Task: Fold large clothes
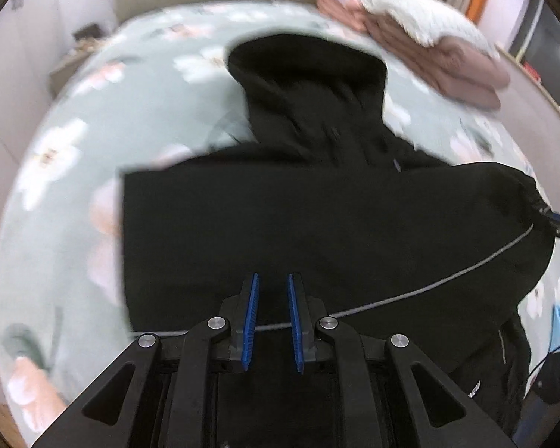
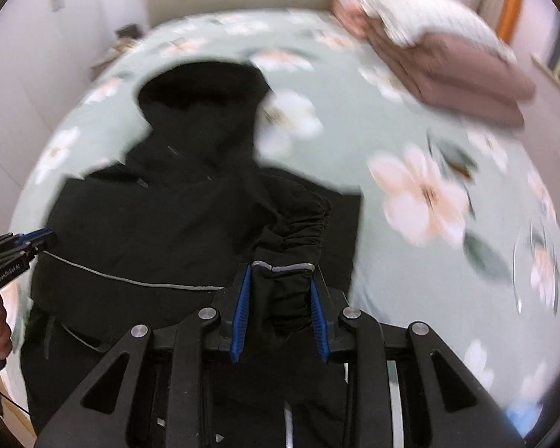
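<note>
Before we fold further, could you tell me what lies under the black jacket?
The black jacket lies on a floral green bedsheet, visible all around it. Whatever sits directly beneath the fabric is covered and cannot be seen.

Bed [image 1: 74, 186], covered by pale green floral sheet. Black hooded jacket [image 1: 298, 205] lies spread at centre, hood toward twelve o'clock. Folded pink and white bedding [image 1: 429, 48] stacked at two o'clock, apart from jacket.
</note>
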Available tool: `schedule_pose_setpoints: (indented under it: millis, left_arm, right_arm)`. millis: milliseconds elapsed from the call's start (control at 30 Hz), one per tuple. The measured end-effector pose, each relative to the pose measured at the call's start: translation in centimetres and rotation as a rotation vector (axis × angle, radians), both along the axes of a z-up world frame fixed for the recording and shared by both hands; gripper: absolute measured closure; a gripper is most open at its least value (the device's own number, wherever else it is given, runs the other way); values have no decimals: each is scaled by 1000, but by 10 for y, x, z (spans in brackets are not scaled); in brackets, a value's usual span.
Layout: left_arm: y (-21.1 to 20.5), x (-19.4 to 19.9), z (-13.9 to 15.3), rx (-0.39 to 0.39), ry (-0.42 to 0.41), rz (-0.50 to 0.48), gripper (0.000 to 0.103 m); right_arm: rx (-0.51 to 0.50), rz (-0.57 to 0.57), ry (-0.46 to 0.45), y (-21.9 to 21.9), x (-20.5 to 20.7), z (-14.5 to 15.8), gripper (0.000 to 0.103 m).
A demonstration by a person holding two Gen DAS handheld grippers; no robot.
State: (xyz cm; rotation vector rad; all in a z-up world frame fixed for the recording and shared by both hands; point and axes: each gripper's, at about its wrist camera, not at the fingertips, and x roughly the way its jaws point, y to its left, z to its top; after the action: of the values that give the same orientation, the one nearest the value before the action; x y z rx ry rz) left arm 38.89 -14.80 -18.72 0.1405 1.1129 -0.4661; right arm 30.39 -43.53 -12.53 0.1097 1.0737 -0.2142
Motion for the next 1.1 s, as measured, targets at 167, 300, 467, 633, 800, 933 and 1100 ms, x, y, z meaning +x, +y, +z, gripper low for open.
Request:
schedule_pose_setpoints:
  millis: [167,300,467,633,800,933,1100]
  left_arm:
    - [-13,4,-50,41,82,18,86]
    - [-8,6,-46,0,111,32,86]
    - [14,5,10,-90,50,49,85]
    - [34,11,44,-77,-8,75,25]
    - [23,32,-12,12,147,74,25]
    - [6,22,-46,148,16,40,14]
    - [-3,19,-44,178,-24,30,8]
  right_arm:
    - [49,-52,131,-16,-12,-73,67]
    - [58,-75,166,-21,-10,-98,60]
    - [84,-75,115,-30,-13,-47,50]
    - [32,-7,-15,-19,-4,10,37]
    - [47,27,62,-3,28,-34,37]
    - [60,13,191,-1,32,-95,37]
    - [-21,58,205,8,29,-101,34]
